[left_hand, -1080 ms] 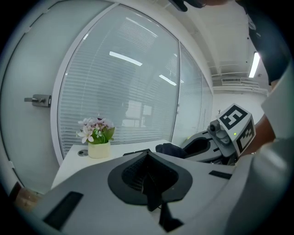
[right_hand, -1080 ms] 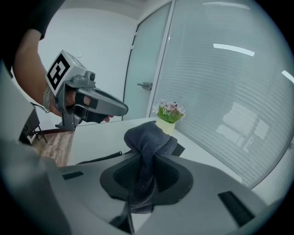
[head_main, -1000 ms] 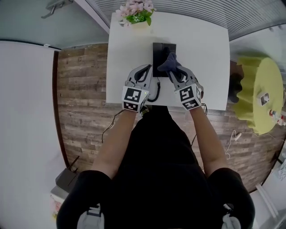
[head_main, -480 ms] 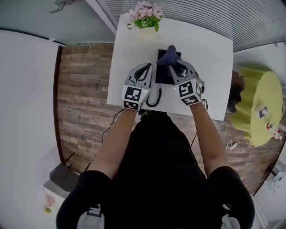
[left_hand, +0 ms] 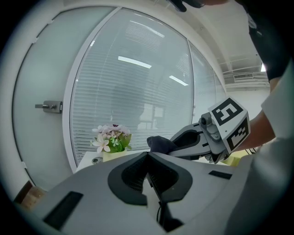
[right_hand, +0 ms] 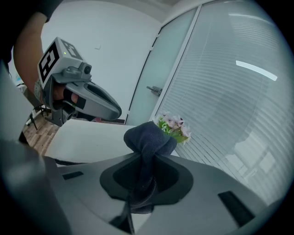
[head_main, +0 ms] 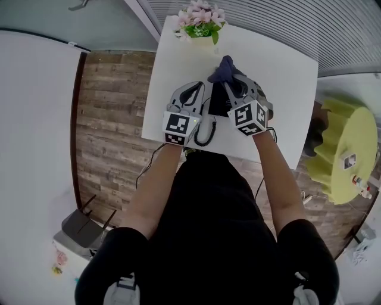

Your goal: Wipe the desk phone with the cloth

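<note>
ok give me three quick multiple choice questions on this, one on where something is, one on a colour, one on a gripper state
1. Where do the flowers stand?
A. on a windowsill
B. at the far edge of the table, beyond the desk phone
C. between the left gripper's jaws

2. What colour is the cloth?
A. white
B. dark blue
C. red

3. How is the left gripper?
A. shut on the cloth
B. wide open
C. shut with nothing in it

Answers:
1 B: the head view shows them at the table's far edge, past the phone.
2 B: both gripper views show it dark blue.
3 C: its jaws meet on nothing; the cloth is pinched in the right gripper.
</note>
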